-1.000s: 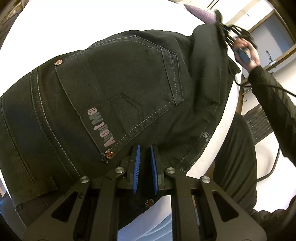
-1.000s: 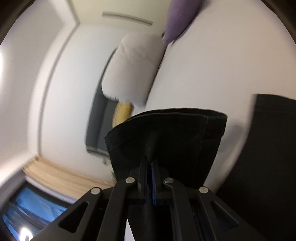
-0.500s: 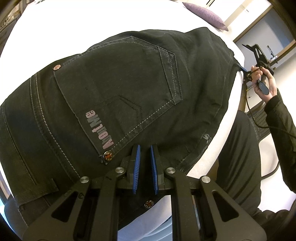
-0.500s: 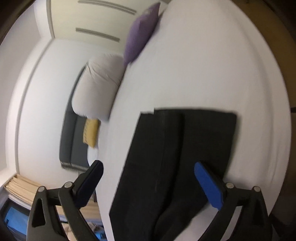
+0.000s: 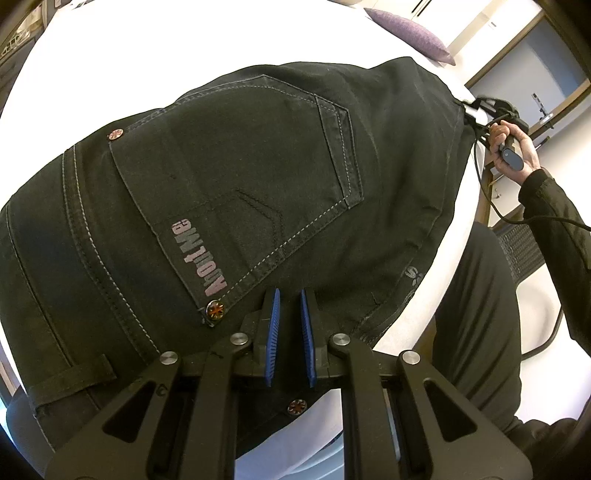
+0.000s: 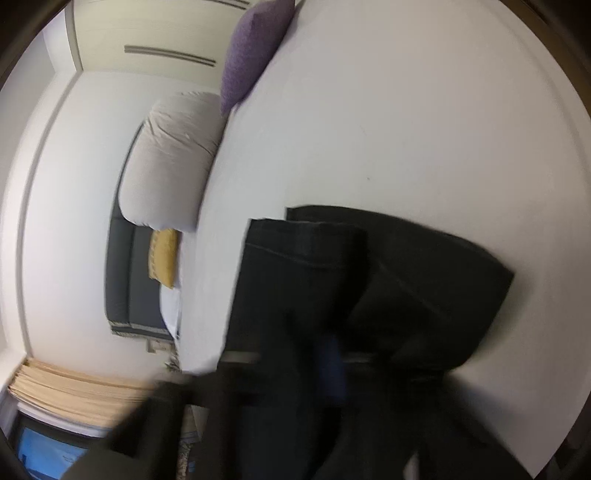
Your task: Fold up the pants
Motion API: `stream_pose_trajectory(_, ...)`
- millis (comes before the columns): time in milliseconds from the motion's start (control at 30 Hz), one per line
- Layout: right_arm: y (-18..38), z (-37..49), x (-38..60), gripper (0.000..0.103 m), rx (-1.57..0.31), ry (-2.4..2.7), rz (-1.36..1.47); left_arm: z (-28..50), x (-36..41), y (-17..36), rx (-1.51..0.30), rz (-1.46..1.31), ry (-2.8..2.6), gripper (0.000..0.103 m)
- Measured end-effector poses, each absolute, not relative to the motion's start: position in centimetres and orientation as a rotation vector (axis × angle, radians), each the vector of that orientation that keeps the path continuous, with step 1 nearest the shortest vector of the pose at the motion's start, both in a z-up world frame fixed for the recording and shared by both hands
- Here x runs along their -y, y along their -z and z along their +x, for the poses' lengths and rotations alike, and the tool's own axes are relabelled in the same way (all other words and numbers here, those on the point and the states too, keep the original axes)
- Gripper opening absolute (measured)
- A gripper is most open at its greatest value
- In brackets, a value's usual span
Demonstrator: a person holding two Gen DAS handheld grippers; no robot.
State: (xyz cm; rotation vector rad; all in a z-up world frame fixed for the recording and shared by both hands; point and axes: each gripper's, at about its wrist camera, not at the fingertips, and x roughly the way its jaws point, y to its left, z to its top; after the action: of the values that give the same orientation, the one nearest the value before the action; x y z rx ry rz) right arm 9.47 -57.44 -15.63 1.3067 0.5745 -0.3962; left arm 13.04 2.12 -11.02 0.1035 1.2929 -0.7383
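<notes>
Black jeans (image 5: 258, 192) lie folded on the white bed (image 5: 184, 44), back pocket up. My left gripper (image 5: 289, 295) is shut over the waist end, just below the pocket's lower corner, and no fabric shows between its blue pads (image 5: 272, 325). A hand (image 5: 513, 140) holds my right gripper (image 5: 476, 107) at the far folded edge of the jeans. The right wrist view is blurred. There my right gripper (image 6: 332, 362) is closing, its blue pads drawn together amid the dark cloth of the jeans (image 6: 295, 295). The two leg hems (image 6: 424, 251) lie flat beyond it.
A purple pillow (image 5: 410, 31) lies at the far end of the bed, also seen as the purple pillow (image 6: 255, 48) in the right wrist view. A grey bolster (image 6: 173, 162) and a yellow cushion (image 6: 164, 256) sit off the bed. The person's dark trouser leg (image 5: 476, 314) stands by the bed's edge.
My right gripper let go of the leg hem, swung open and drew back to the folded edge, where its pads have come together again. The legs now lie flat. The left gripper stayed put.
</notes>
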Motion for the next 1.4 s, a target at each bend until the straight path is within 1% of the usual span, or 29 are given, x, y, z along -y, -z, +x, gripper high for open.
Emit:
stream_pose_trajectory(33, 15.8, 8.9, 57.2, 0.006, -0.576, 0.395, 1.294, 13.0, -2.1, 11.0, -1.292, 0.104, 0.739, 0.012)
stream_pose_trajectory(133, 13.4, 10.1, 56.2, 0.004, -0.584, 0.394, 1.179, 13.0, -2.2, 11.0, -1.292, 0.100, 0.741, 0.012)
stream_pose_trajectory(200, 12.2, 10.9, 55.9, 0.004, -0.571, 0.379, 1.163, 13.1, -2.2, 11.0, -1.291, 0.095, 0.743, 0.012)
stream_pose_trajectory(300, 8.1, 14.0, 55.1, 0.004, -0.552, 0.314, 1.101, 13.1, -2.3, 10.9, -1.288, 0.091, 0.744, 0.012)
stream_pose_trajectory(367, 3.7, 17.1, 53.6, 0.004, -0.557, 0.231, 1.007, 13.1, -2.3, 10.9, -1.287, 0.087, 0.743, 0.012)
stream_pose_trajectory(467, -0.8, 18.2, 52.2, 0.004, -0.507, 0.133, 0.932, 13.1, -2.4, 10.9, -1.291, 0.071, 0.745, 0.012)
stream_pose_trajectory(533, -2.0, 18.0, 52.3, 0.004, -0.492, 0.132, 0.906, 13.2, -2.5, 10.9, -1.294, 0.062, 0.746, 0.012)
stream_pose_trajectory(600, -1.0, 16.2, 53.4, 0.004, -0.487, 0.175, 0.938, 13.3, -2.6, 10.9, -1.294, 0.059, 0.750, 0.012)
stream_pose_trajectory(800, 10.2, 3.7, 57.9, 0.004, -0.483, 0.442, 1.236, 13.6, -2.7, 11.0, -1.300, 0.056, 0.761, 0.012)
stream_pose_trajectory(900, 13.8, 0.0, 58.5, 0.004, -0.495, 0.525, 1.305, 13.9, -2.6, 11.0, -1.307, 0.059, 0.766, 0.012)
stream_pose_trajectory(1067, 15.4, 0.0, 58.8, 0.004, -0.485, 0.547, 1.327, 14.2, -2.4, 11.0, -1.322, 0.065, 0.766, 0.012)
stream_pose_trajectory(1200, 15.1, -0.7, 59.1, 0.004, -0.479, 0.547, 1.326, 14.3, -1.9, 11.0, -1.336, 0.088, 0.772, 0.012)
stream_pose_trajectory(1267, 14.5, 0.2, 59.1, 0.004, -0.492, 0.558, 1.305, 14.4, -1.7, 11.1, -1.347, 0.097, 0.783, 0.012)
stream_pose_trajectory(1400, 14.7, -0.7, 59.4, 0.004, -0.480, 0.563, 1.338, 14.7, -1.5, 11.1, -1.361, 0.106, 0.794, 0.012)
